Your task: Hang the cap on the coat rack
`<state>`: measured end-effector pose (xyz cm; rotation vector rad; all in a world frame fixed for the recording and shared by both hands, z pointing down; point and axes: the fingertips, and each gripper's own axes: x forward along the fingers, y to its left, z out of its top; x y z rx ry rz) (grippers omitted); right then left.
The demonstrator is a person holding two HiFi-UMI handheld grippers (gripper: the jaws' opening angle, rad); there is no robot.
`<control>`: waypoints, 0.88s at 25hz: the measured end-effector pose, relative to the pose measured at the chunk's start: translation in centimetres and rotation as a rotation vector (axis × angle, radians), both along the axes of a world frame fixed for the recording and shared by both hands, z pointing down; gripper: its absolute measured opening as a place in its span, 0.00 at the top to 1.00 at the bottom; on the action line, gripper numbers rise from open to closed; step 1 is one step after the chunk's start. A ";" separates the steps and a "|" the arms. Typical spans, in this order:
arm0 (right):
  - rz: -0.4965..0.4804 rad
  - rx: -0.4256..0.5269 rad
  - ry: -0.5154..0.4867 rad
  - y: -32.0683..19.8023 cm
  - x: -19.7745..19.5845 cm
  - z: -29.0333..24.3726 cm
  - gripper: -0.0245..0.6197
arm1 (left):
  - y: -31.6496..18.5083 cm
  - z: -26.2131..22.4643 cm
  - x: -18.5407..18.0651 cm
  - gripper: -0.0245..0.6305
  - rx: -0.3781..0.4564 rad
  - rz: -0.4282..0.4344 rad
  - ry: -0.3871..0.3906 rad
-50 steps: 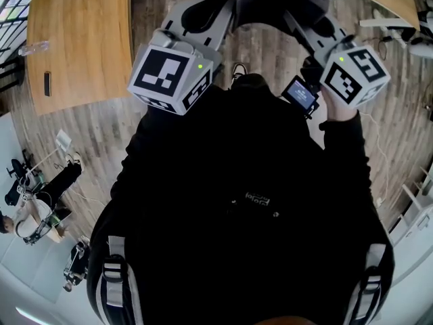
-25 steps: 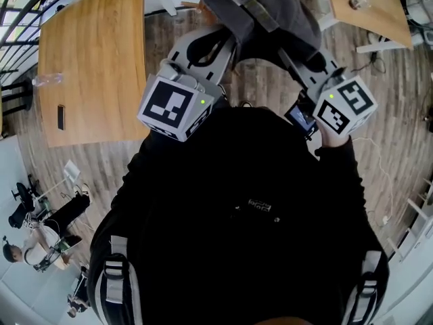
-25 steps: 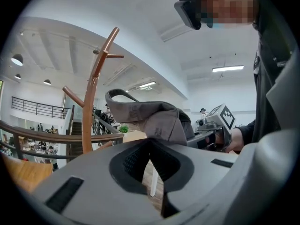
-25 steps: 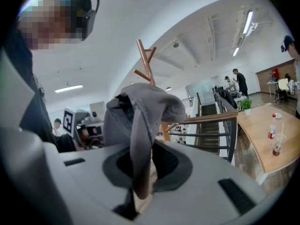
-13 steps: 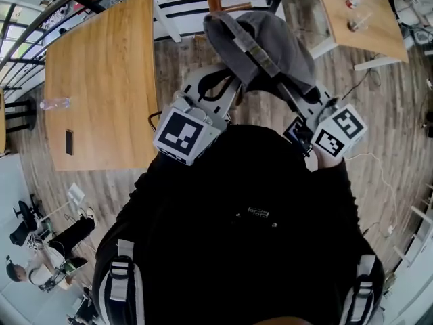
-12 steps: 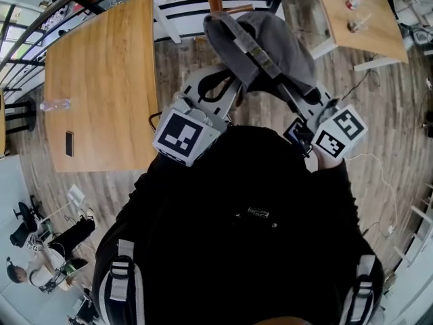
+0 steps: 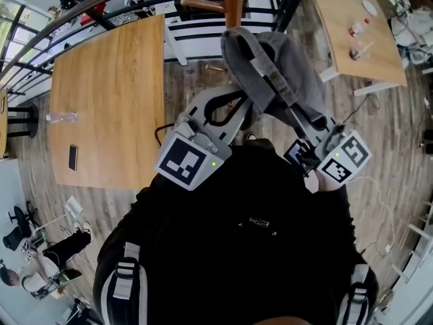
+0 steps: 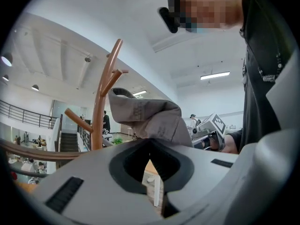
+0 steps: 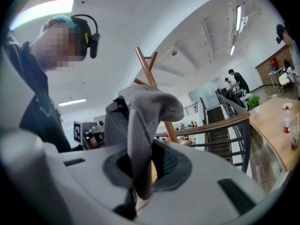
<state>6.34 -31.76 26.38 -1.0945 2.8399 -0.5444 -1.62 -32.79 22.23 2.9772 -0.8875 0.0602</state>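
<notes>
The soft grey cap (image 7: 277, 73), clamped in the left hand-held gripper (image 7: 239, 102) and right hand-held gripper (image 7: 302, 118), has been brought nearer the wooden coat rack (image 7: 233, 4).

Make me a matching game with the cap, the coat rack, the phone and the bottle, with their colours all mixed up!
Things:
1. cap
2. coat rack
3. phone
4. bottle

Colours:
A. see-through
B. grey
C. black
D. brown

Right pairs: 1-B, 2-D, 3-C, 4-A.
</notes>
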 end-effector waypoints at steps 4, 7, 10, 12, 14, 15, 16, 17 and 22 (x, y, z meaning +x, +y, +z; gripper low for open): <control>-0.033 0.056 0.001 -1.3 0.8 -2.7 0.91 | -0.7 -2.7 0.8 0.95 0.058 -0.011 0.015; -0.068 0.092 -0.005 -1.2 0.5 -4.1 0.91 | -0.3 -4.3 0.5 0.95 0.110 -0.014 -0.001; -0.094 0.110 -0.026 -1.5 0.2 -5.0 0.91 | -0.2 -5.6 0.5 0.95 0.153 -0.021 -0.008; -0.101 0.106 -0.034 -1.8 0.1 -5.4 0.91 | -0.3 -5.8 0.3 0.95 0.159 -0.027 -0.015; -0.100 0.088 -0.039 -2.2 -0.1 -5.8 0.91 | -0.7 -5.8 0.0 0.95 0.135 -0.042 -0.021; -0.101 0.078 -0.043 -2.3 -0.3 -6.0 0.91 | -0.9 -6.0 -0.2 0.95 0.125 -0.051 -0.020; -0.103 0.070 -0.049 -2.4 -0.5 -6.3 0.91 | -1.0 -6.3 -0.4 0.95 0.124 -0.059 -0.016; -0.106 0.067 -0.057 -2.5 -0.6 -6.6 0.91 | -1.2 -6.8 -0.5 0.95 0.129 -0.064 -0.009; -0.111 0.038 -0.102 -3.2 -0.9 -7.3 0.91 | -2.1 -7.9 -0.7 0.95 0.126 -0.057 0.024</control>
